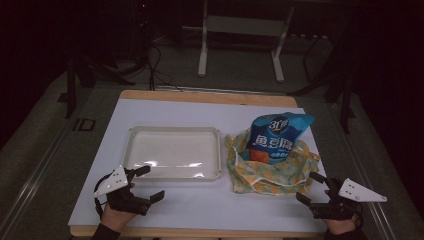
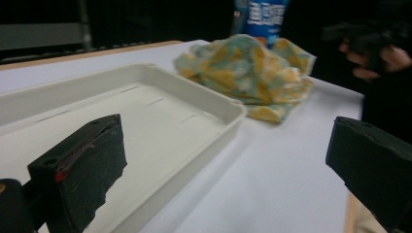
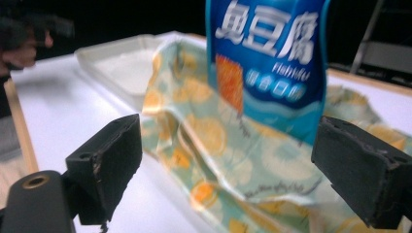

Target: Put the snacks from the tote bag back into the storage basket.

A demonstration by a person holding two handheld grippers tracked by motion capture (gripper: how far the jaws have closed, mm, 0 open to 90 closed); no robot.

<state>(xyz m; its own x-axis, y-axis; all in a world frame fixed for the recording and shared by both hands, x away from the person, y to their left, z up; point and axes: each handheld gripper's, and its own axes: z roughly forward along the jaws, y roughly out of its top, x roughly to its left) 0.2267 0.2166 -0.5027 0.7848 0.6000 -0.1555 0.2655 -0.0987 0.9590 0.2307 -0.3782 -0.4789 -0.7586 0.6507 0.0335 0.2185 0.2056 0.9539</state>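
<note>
A blue snack bag (image 1: pixel 277 136) stands inside a crumpled cloth bag (image 1: pixel 272 167) printed with yellow and pale green, right of centre on the white table. An empty cream tray (image 1: pixel 172 152) lies to its left. My left gripper (image 1: pixel 150 183) rests open near the table's front left corner, just in front of the tray (image 2: pixel 145 121), with nothing between its jaws. My right gripper (image 1: pixel 310 186) is open at the front right, pointing at the cloth bag (image 3: pixel 218 145) and the snack bag (image 3: pixel 267 63), jaws apart from both. In the left gripper view the cloth bag (image 2: pixel 248 73) lies beyond the tray.
The white table top (image 1: pixel 200 205) has a wooden edge (image 1: pixel 200 232) at the front. Beyond the far edge stands a metal frame (image 1: pixel 240 40) on a dark floor, with cables (image 1: pixel 155 65) trailing at the left.
</note>
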